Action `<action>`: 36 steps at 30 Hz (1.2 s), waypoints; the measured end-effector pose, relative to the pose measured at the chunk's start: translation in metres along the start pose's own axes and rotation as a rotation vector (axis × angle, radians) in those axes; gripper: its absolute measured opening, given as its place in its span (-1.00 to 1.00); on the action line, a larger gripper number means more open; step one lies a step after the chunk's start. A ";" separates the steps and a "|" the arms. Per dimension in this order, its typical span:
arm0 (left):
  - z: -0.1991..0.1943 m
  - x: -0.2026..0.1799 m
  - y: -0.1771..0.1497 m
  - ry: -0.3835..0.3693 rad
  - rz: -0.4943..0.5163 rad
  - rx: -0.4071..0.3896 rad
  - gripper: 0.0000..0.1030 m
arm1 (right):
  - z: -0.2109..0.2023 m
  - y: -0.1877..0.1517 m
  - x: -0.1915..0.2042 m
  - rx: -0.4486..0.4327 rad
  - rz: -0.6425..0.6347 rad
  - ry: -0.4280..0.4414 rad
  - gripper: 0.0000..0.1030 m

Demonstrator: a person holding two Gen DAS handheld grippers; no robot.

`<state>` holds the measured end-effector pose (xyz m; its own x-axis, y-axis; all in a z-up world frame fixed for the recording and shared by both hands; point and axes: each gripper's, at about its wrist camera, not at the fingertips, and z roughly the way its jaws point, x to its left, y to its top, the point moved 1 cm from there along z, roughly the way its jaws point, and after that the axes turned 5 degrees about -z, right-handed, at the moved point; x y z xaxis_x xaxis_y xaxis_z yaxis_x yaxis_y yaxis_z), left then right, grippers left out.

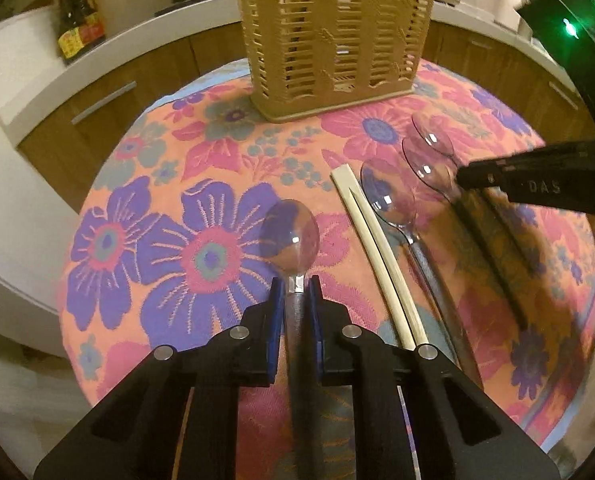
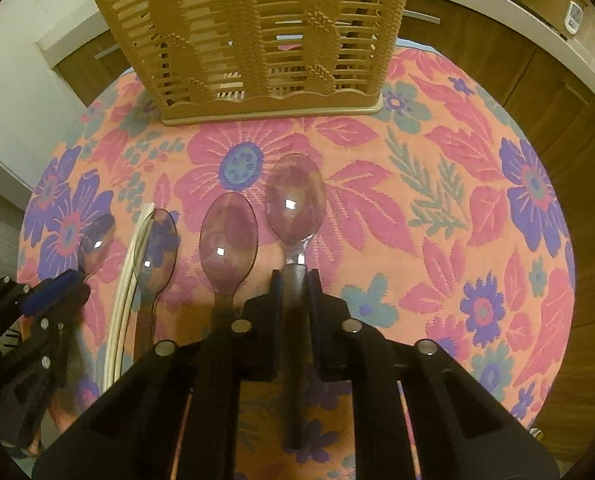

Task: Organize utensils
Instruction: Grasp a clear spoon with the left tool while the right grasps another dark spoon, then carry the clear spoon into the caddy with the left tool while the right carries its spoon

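I see a round bench covered with an orange cloth printed with pink and purple flowers [image 2: 437,184]. At its far side stands the tan slatted plastic utensil basket [image 2: 257,40], upright, and I place everything else from it.

Nearer to me than the basket, four clear plastic spoons lie in a row with their bowls pointing toward it. Between the two on the basket's left side lies a pair of pale cream chopsticks [image 1: 377,248], side by side and touching, just beside the second spoon [image 2: 155,248]. The third spoon [image 2: 228,240] lies free just right of that one.

My left gripper [image 1: 296,284] has its blue-padded jaws narrowed onto the neck of the leftmost clear spoon [image 1: 291,232], holding it just behind the bowl. My right gripper [image 2: 296,278] has its jaws pinched the same way on the neck of the rightmost clear spoon [image 2: 295,200], whose bowl reaches closest to the basket. Both held spoons lie low over the cloth; I cannot tell whether they are lifted off it.
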<state>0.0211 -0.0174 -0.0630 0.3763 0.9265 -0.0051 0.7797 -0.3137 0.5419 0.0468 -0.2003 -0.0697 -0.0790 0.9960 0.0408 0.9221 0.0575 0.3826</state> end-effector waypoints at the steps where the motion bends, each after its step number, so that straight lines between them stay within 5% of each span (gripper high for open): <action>1: -0.001 0.002 0.000 -0.010 -0.013 -0.008 -0.80 | -0.001 -0.002 -0.003 -0.004 0.013 0.033 -0.81; 9: -0.035 0.004 0.015 -0.092 -0.053 -0.160 -0.80 | -0.022 -0.009 -0.024 -0.065 0.046 0.098 -0.81; 15: -0.081 0.008 0.043 -0.160 -0.094 -0.347 -0.80 | -0.064 0.001 -0.020 -0.188 0.009 0.116 -0.81; 26: -0.132 0.018 0.123 -0.226 -0.115 -0.587 -0.80 | -0.136 0.055 -0.019 -0.431 -0.043 0.081 -0.81; 36: -0.132 0.015 0.183 -0.289 -0.123 -0.698 -0.80 | -0.151 0.114 -0.030 -0.568 -0.047 0.024 -0.81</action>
<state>0.1031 -0.0332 0.1472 0.4979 0.8251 -0.2673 0.3636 0.0812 0.9280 0.0970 -0.2340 0.1122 -0.1297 0.9911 0.0299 0.5693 0.0498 0.8206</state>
